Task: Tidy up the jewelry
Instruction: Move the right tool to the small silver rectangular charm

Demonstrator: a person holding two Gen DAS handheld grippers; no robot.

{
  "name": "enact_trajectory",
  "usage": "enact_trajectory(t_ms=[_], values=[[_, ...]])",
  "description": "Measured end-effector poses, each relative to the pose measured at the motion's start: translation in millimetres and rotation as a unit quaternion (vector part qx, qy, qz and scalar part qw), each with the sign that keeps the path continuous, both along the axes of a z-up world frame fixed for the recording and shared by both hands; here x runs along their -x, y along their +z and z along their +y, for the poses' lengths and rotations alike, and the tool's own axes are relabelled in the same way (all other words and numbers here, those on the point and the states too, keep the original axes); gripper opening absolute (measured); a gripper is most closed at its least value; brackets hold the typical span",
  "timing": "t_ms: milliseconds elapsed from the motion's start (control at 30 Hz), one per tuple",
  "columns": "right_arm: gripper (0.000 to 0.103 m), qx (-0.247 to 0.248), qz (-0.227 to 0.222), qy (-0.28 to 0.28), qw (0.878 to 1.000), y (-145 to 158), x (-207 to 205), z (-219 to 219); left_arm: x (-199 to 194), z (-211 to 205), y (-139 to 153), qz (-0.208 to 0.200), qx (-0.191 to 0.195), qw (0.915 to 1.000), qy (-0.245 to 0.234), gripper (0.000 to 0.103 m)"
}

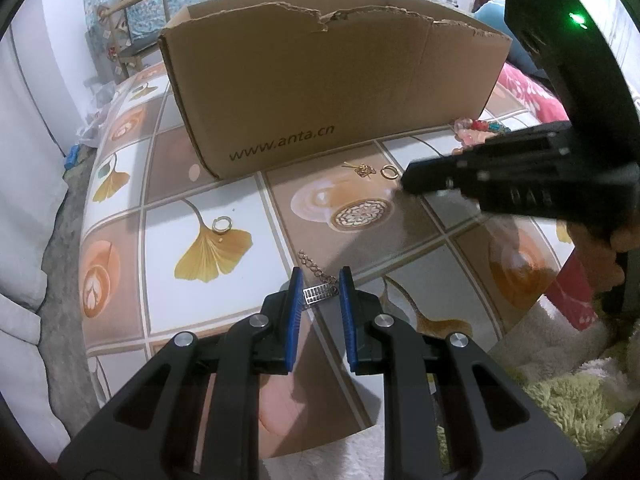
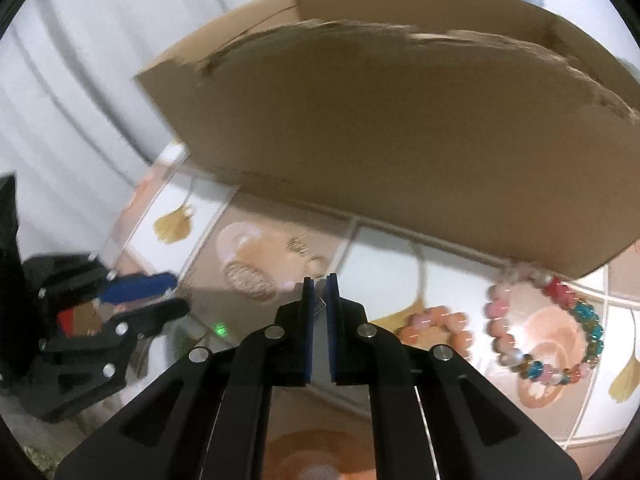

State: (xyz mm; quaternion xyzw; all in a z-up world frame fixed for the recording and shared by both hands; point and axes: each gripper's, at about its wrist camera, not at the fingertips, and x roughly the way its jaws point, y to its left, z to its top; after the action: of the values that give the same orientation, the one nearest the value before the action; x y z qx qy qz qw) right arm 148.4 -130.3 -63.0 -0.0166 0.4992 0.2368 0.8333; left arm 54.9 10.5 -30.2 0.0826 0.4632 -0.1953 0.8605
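My left gripper [image 1: 321, 286] points down at the patterned table, its blue pads closed on the ends of a small silver pendant [image 1: 319, 293]. The pendant's gold chain [image 1: 312, 266] trails forward on the cloth. The right gripper [image 1: 405, 181] hovers shut beside a gold ring [image 1: 389, 172] and a gold charm [image 1: 362, 170]. In the right wrist view its pads [image 2: 320, 286] stand almost together, with a tiny pale thing I cannot identify between them. Another ring [image 1: 223, 225] lies on a leaf print. A peach bead bracelet [image 2: 436, 328] and a multicoloured one [image 2: 548, 328] lie to the right.
A torn open cardboard box [image 1: 320, 80] stands across the back of the table [image 1: 160, 200]. A chair [image 1: 128, 28] is behind on the left. A green shaggy rug [image 1: 560, 400] lies at the lower right. The left gripper [image 2: 178, 294] shows at the left of the right wrist view.
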Motion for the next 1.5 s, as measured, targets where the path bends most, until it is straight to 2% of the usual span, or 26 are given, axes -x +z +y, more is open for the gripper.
enact_trajectory(t_ms=[267,500,600,667,733,800,967,1067,1133,1200,1333,1500], values=[[0.006,0.0,0.007,0.036,0.999,-4,13,18,1,2,0,-0.002,0.004,1.0,-0.003,0.017],[0.007,-0.033,0.016,-0.009,0.999,7,14,-16,2,6,1,-0.001,0.011,0.9999,-0.004,0.018],[0.012,-0.029,0.019,-0.005,0.999,9,20,-18,4,5,3,0.001,0.01,0.9999,-0.007,0.019],[0.022,-0.033,0.023,0.003,0.999,6,24,-15,5,4,2,0.004,0.005,0.9999,-0.009,0.019],[0.022,-0.031,0.024,0.014,0.999,5,28,-8,5,3,1,0.004,0.002,0.9999,-0.009,0.02],[0.023,-0.027,0.021,0.021,0.999,4,30,0,4,2,1,0.004,0.001,1.0,-0.008,0.027],[0.023,-0.031,0.023,0.022,0.999,2,30,3,7,0,1,0.01,-0.006,0.9998,-0.015,0.027],[0.023,-0.031,0.024,0.015,0.999,2,29,-2,8,2,3,0.031,0.014,0.9992,-0.023,0.027],[0.023,-0.033,0.024,0.012,0.999,2,27,-2,8,7,5,0.058,0.058,0.9962,-0.03,0.027],[0.023,-0.035,0.026,0.011,0.999,2,28,-4,9,11,9,0.054,0.068,0.9958,-0.028,0.027],[0.023,-0.036,0.028,0.014,0.999,0,29,-2,5,11,9,0.035,0.043,0.9981,-0.026,0.027],[0.023,-0.038,0.03,0.014,0.999,-1,30,0,5,4,3,0.04,0.027,0.9978,-0.045,0.027]])
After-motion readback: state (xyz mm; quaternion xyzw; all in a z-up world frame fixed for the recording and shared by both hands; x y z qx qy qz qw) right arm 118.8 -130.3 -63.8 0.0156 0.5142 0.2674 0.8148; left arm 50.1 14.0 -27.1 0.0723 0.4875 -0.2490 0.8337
